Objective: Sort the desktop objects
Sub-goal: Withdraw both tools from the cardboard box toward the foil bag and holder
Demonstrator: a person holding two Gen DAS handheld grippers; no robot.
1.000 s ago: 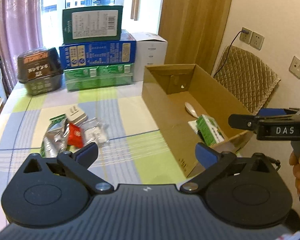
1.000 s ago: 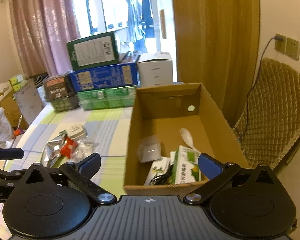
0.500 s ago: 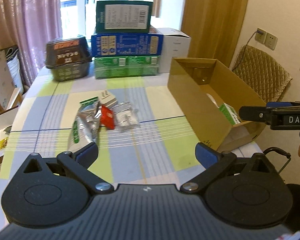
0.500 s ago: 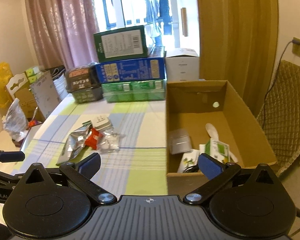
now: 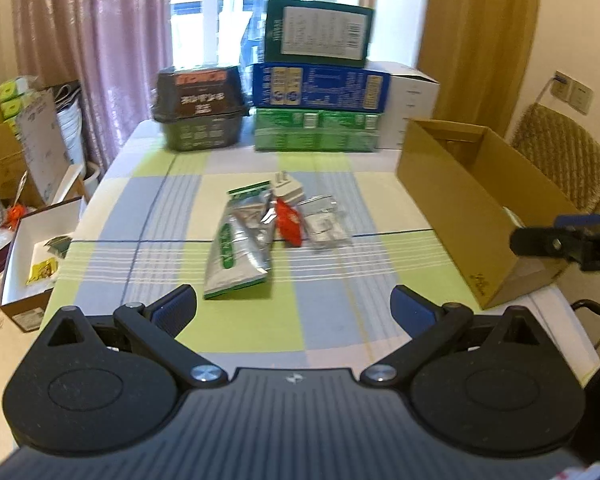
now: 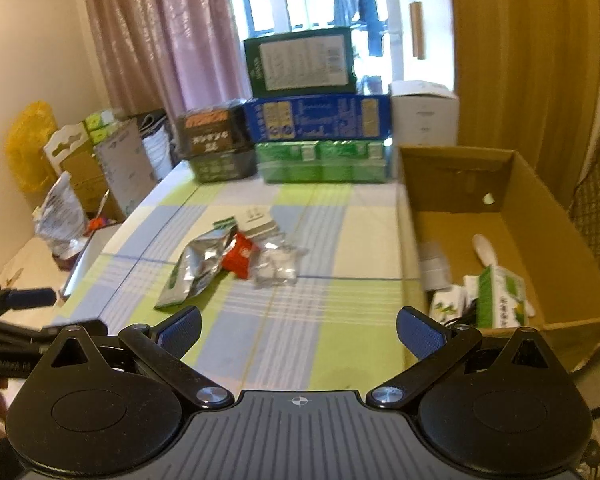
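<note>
A small heap lies mid-table: a silver and green foil pouch (image 5: 238,250) (image 6: 198,266), a red packet (image 5: 289,222) (image 6: 240,258), a clear plastic bag (image 5: 325,227) (image 6: 278,264) and a white plug adapter (image 5: 288,189) (image 6: 258,220). An open cardboard box (image 5: 460,216) (image 6: 508,184) at the table's right edge holds a green and white carton (image 6: 500,300), a white spoon (image 6: 486,250) and other small items. My left gripper (image 5: 294,308) hangs open above the near table edge, with nothing between its fingers. My right gripper (image 6: 300,328) is open too, nearer the box.
Stacked green, blue and white cartons (image 5: 318,76) and a dark tub (image 5: 200,112) line the table's far edge by the window. Boxes and bags (image 5: 32,240) crowd the floor on the left. A quilted chair (image 5: 564,156) stands behind the cardboard box.
Both views have swung left, away from the cardboard box and toward the heap mid-table. Both grippers stay open and hold nothing.
</note>
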